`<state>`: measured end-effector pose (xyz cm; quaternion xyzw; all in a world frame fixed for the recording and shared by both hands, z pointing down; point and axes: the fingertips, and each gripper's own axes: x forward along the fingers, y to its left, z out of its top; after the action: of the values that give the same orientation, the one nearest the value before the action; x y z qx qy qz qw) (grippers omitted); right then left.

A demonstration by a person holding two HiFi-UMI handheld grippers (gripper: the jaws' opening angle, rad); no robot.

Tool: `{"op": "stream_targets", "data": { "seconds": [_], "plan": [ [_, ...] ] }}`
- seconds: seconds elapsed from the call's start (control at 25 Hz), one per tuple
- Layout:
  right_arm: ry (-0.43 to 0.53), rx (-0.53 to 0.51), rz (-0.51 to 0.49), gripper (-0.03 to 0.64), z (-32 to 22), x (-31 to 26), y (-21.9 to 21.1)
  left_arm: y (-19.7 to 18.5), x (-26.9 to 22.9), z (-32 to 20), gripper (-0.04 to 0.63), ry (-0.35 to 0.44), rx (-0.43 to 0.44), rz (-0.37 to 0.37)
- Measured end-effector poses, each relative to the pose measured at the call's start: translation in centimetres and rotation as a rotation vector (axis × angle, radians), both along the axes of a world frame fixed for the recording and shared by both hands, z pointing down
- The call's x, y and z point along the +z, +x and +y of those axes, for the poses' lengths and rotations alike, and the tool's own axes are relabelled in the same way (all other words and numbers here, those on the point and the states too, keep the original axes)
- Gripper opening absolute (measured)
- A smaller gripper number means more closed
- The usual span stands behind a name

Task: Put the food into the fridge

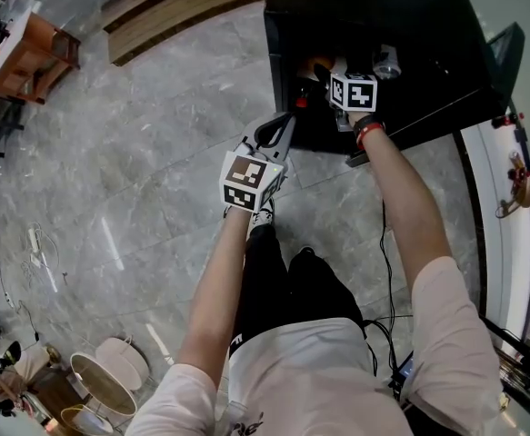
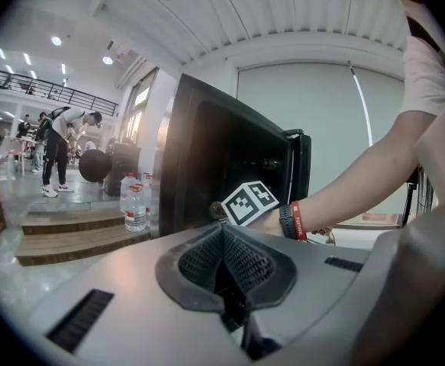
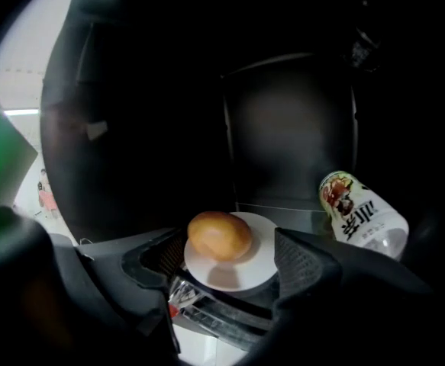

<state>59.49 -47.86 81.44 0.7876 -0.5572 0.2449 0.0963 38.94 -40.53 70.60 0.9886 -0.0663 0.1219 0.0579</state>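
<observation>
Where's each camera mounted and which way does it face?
Head view: on the head, steeply down; black fridge, both forearms, left gripper, right gripper.
Left gripper view: on left gripper, facing fridge; shut jaws, right forearm.
Right gripper view: on right gripper, into fridge; open jaws, round brown bun on white plate.
Shared: head and left views show right forearm.

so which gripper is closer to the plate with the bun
Right. The right gripper has open jaws either side of the plate inside the fridge; the left gripper hangs outside it.

The head view looks down on the fridge (image 1: 374, 34). The left gripper view faces its side; the right gripper view looks close inside.
</observation>
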Motion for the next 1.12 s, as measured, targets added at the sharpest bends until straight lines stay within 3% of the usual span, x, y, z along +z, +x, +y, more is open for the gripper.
{"op": "stream_targets", "data": {
  "seconds": [0.44,1.12],
  "plan": [
    [0.015,-0.014,0.002,0.35,3.9,-4.8,-2.2,-0.9,-4.7,0.8,0.018,-0.009,-0.005,0.008],
    [0.036,0.014,0.035,0.221,10.0,-13.1,-4.5,-2.3,-10.1,2.5,0.018,-0.022,-0.013,-0.018]
  ]
}}
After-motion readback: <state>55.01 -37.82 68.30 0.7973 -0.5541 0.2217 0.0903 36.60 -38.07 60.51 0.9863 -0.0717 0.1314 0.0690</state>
